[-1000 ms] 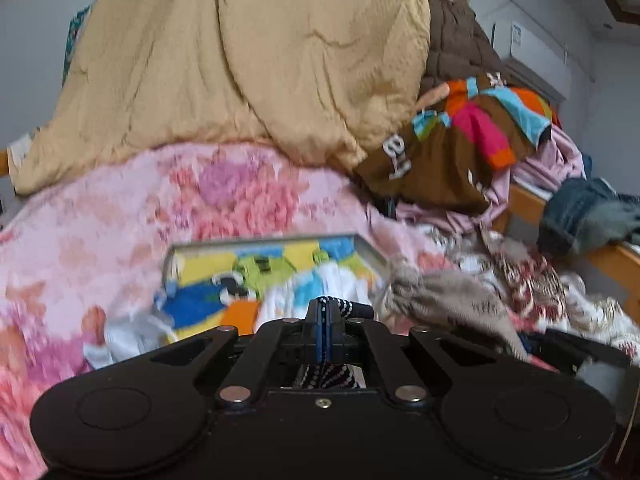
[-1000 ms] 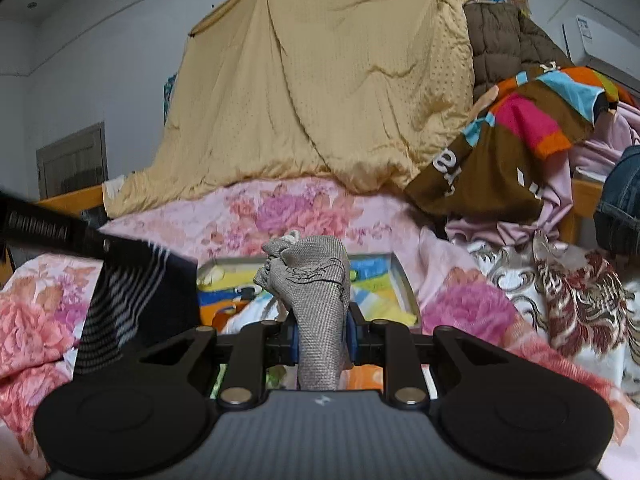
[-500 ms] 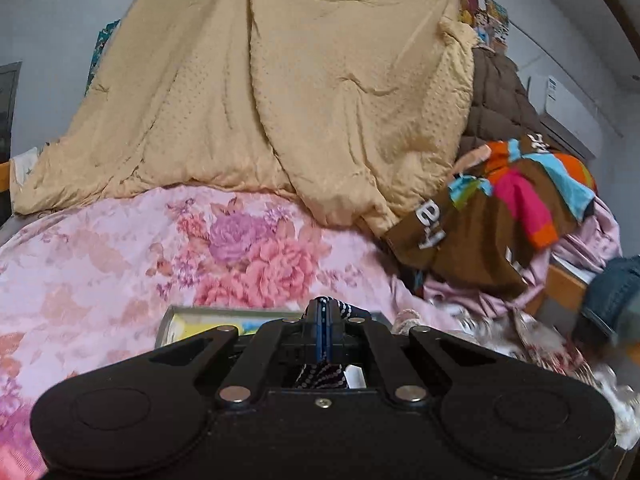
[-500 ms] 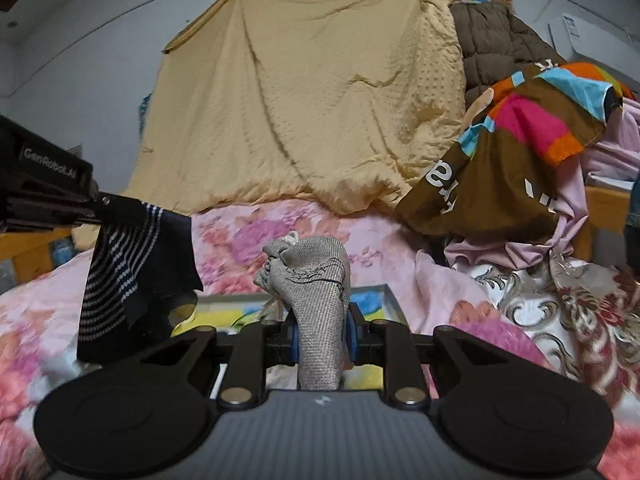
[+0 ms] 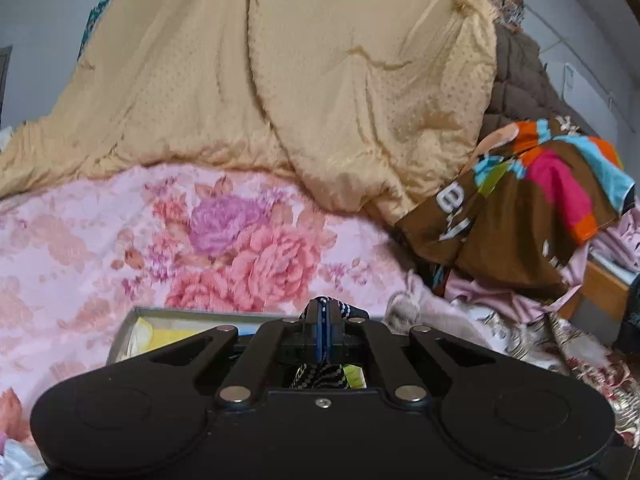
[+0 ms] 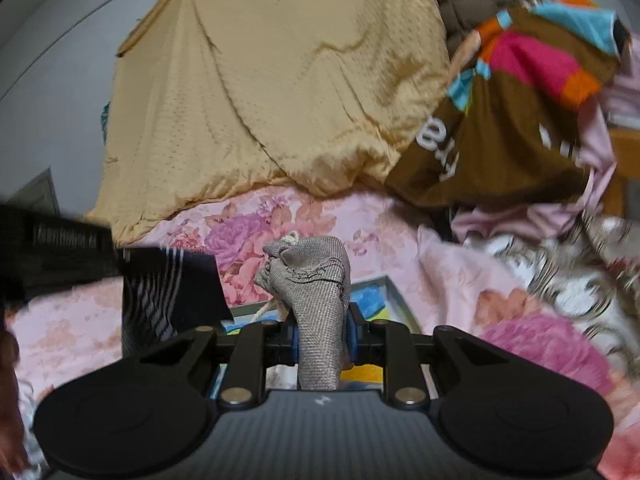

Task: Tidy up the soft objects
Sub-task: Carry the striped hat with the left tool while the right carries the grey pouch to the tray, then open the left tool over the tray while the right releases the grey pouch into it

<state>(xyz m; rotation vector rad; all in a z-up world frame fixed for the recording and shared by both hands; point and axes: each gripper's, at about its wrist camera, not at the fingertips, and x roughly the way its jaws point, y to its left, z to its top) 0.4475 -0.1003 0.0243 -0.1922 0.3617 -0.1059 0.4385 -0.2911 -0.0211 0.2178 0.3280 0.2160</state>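
The left gripper [image 5: 322, 334] was clamped tight on a dark striped sock [image 5: 347, 312], its blue pads pressed together with only a thin fold of the black-and-white knit showing above them and a little more hanging below. In the right wrist view the same sock [image 6: 168, 292] hung down in the air from the left gripper [image 6: 64, 248], which reached in from the left edge, blurred. The sock dangled above the pink bedding, just left of the right gripper.

The right gripper [image 6: 322, 338] held a grey sock [image 6: 320, 304] pinched between its blue pads. The sock stood upright out of the jaws, its bunched top folded over and a pale string trailing off to the left.

Just beyond both grippers lay a shallow tray [image 6: 394, 292] with a grey rim and a bright yellow and blue inside, resting on a pink floral quilt [image 5: 120, 240]. In the left wrist view only the tray's far rim [image 5: 192, 314] and a yellow patch showed above the gripper body.

Behind the quilt a large tan blanket [image 5: 300, 80] hung like a tent against a pale wall. To the right a brown garment with pink, orange and blue patches [image 5: 532, 200] lay over a heap of clothes, with a brown quilted cover [image 5: 520, 80] behind it and a cream and red patterned cloth [image 5: 560, 352] lower down. A wooden bed rail [image 5: 604, 292] showed at the right edge.
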